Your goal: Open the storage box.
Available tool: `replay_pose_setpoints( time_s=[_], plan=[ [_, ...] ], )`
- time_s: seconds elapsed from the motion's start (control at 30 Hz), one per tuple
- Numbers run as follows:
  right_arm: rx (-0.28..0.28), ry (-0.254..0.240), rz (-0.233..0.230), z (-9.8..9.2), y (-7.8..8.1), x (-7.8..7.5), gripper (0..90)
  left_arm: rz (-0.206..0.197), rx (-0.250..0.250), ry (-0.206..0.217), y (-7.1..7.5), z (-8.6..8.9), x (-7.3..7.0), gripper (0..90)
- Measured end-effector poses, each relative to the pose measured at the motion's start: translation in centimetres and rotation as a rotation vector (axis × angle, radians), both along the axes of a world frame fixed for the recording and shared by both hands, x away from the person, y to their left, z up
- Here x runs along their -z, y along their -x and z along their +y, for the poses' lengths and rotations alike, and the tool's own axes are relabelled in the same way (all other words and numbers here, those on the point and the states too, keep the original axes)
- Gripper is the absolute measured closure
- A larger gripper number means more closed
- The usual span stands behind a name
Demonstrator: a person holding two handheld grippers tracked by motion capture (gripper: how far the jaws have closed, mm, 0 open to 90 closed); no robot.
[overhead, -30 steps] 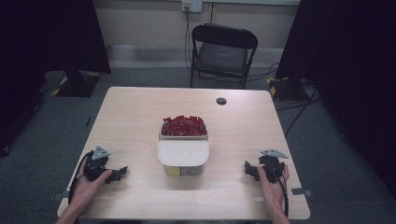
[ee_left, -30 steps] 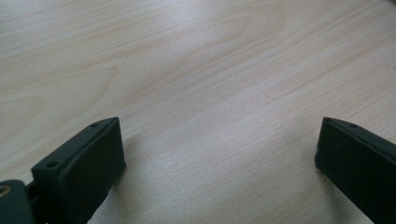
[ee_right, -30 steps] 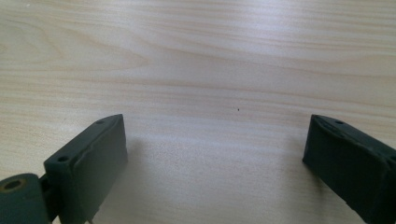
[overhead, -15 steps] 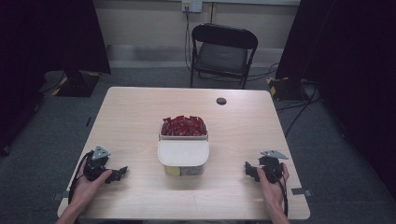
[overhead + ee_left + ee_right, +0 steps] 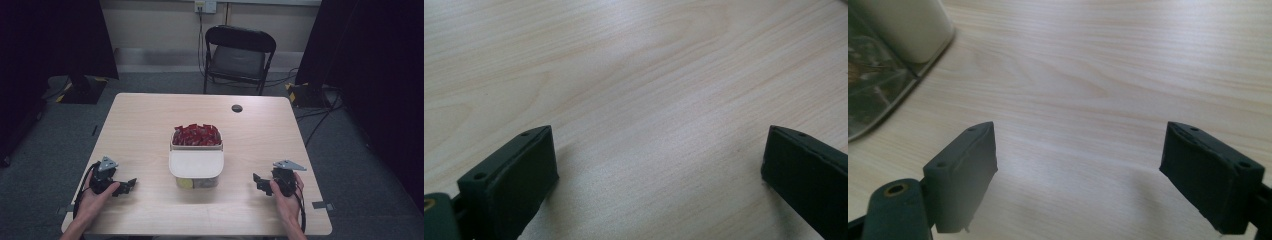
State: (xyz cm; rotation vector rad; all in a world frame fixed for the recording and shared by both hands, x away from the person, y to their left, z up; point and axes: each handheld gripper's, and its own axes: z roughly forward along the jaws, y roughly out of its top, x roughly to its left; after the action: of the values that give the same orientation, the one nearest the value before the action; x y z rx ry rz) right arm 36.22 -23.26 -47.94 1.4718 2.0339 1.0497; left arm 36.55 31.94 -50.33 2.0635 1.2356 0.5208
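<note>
Both tools rest wide apart on the desk [image 5: 140, 130], left tool [image 5: 131, 184] and right tool [image 5: 257, 181] gaping and empty, the lidded container [image 5: 196, 167] between them untouched: everything's ahead.

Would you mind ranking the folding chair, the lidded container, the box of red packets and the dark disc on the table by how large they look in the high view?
1. Folding chair, though it stands farther off.
2. Lidded container.
3. Box of red packets, slightly smaller; close call.
4. Dark disc, clearly smallest.

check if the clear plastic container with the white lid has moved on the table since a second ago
No. The clear plastic container with the white lid sits at the same spot, below the small black disc on the table.
</note>
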Motion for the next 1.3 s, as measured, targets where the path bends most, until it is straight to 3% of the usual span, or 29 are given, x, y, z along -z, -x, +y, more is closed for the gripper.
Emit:
replay_pose_setpoints(
  time_s=[0.5, 0.7, 1.03, 1.3],
  plan=[
    [-0.128, -0.074, -0.100, 2.3, 1.2, -3.7, 14.6, 0.000, 0.000, 0.000, 0.0, 0.0, 0.0, 0.8],
    [-0.181, -0.066, -0.136, 3.6, 1.9, -4.5, 14.1, 0.000, 0.000, 0.001, 0.0, 0.0, 0.0, 0.8],
    [-0.277, -0.073, -0.126, 6.1, 2.3, -5.2, 14.2, 0.000, 0.001, 0.001, 0.0, 0.0, 0.0, 0.8],
    [-0.315, -0.073, -0.122, 7.7, 2.6, -4.9, 14.2, 0.000, 0.000, 0.000, 0.0, 0.0, 0.0, 0.8]
  ],
)
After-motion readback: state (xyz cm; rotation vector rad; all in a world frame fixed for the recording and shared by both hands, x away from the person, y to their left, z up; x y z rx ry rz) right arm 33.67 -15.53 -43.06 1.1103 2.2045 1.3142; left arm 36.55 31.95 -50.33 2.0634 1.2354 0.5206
